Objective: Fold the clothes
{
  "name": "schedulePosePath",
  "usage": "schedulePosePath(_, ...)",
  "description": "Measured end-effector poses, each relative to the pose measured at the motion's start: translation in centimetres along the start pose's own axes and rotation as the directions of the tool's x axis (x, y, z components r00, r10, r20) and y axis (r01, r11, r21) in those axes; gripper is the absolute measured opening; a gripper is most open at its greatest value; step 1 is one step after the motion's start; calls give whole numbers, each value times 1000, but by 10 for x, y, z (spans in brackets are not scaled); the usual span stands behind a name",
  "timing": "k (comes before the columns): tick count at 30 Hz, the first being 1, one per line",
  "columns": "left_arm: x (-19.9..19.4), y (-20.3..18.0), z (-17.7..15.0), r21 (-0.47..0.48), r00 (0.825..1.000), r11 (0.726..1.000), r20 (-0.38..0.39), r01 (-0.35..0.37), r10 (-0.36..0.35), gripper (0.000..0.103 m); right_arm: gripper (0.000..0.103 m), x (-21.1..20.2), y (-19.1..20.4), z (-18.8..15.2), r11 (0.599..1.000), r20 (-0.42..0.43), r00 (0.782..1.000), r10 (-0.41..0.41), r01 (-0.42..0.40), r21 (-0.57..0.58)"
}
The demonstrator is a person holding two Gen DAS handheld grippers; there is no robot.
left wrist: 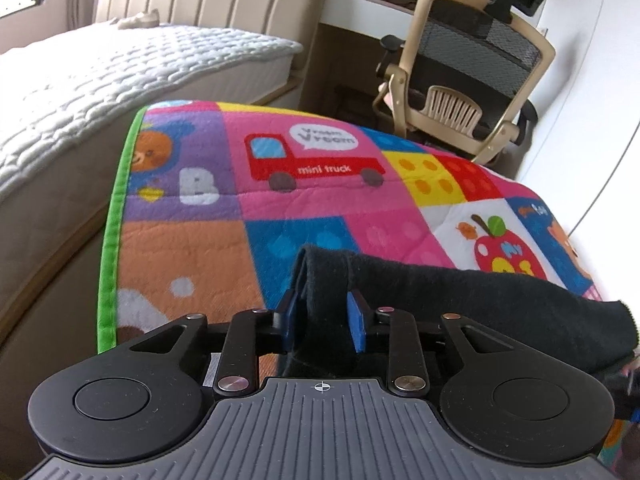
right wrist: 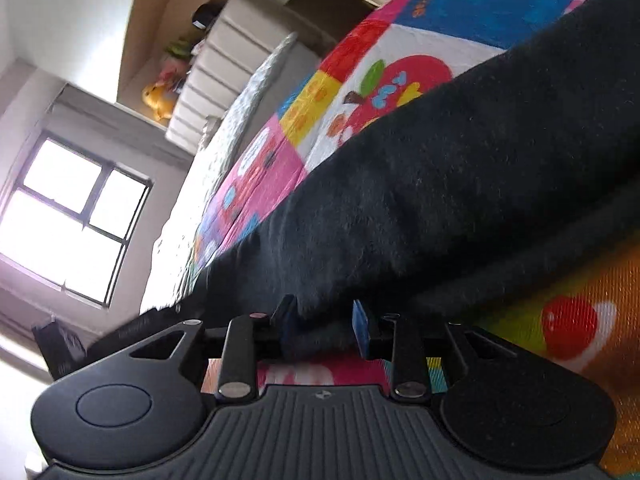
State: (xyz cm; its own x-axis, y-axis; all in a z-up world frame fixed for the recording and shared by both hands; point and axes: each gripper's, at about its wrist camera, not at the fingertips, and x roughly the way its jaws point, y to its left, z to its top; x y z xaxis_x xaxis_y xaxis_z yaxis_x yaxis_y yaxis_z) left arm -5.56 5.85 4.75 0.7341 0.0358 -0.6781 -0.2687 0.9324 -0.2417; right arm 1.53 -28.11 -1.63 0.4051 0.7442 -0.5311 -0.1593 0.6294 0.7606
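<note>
A black fleece garment (left wrist: pixel 460 296) lies bunched on a bright patchwork play mat (left wrist: pixel 312 200). My left gripper (left wrist: pixel 322 318) is shut on a folded edge of the black garment, the cloth rising between its blue pads (left wrist: pixel 357 326). In the right wrist view the same black garment (right wrist: pixel 460 192) stretches away across the mat (right wrist: pixel 360 92), and my right gripper (right wrist: pixel 322 326) is shut on its near edge, blue pads (right wrist: pixel 360 330) pressing the cloth. The part of the garment between the two grippers is lifted slightly off the mat.
A bed with a white quilted cover (left wrist: pixel 80 92) and beige padded headboard (left wrist: pixel 208 0) borders the mat's left side. A beige mesh office chair (left wrist: pixel 468 72) stands at a desk beyond the mat. A window (right wrist: pixel 68 216) and a yellow soft toy (right wrist: pixel 158 98) show in the right wrist view.
</note>
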Motion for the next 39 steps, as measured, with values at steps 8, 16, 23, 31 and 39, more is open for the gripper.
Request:
schedulePosePath(8, 4, 6, -2, -11, 1000, 1000, -3, 9, -9, 20, 7, 6, 4, 13, 1000, 34, 999, -13, 12, 16)
schedulePosePath(16, -41, -3, -17, 31, 998, 999, 35, 42, -43, 12, 6, -22, 19, -5, 993, 12, 1000, 3, -1, -114)
schedulePosePath(23, -41, 4, -27, -17, 998, 998, 16, -61, 61, 19, 11, -16, 13, -33, 982, 2, 1000, -31, 31, -186)
schedulePosePath(31, -48, -28, -16, 57, 998, 998, 62, 21, -25, 51, 22, -99, -14, -10, 928, 332, 910, -250, 323, -186)
schedulePosePath(39, -12, -52, -36, 61, 985, 985, -73, 161, -157, 74, 26, -117, -43, 8, 878, 441, 813, -381, 468, -105)
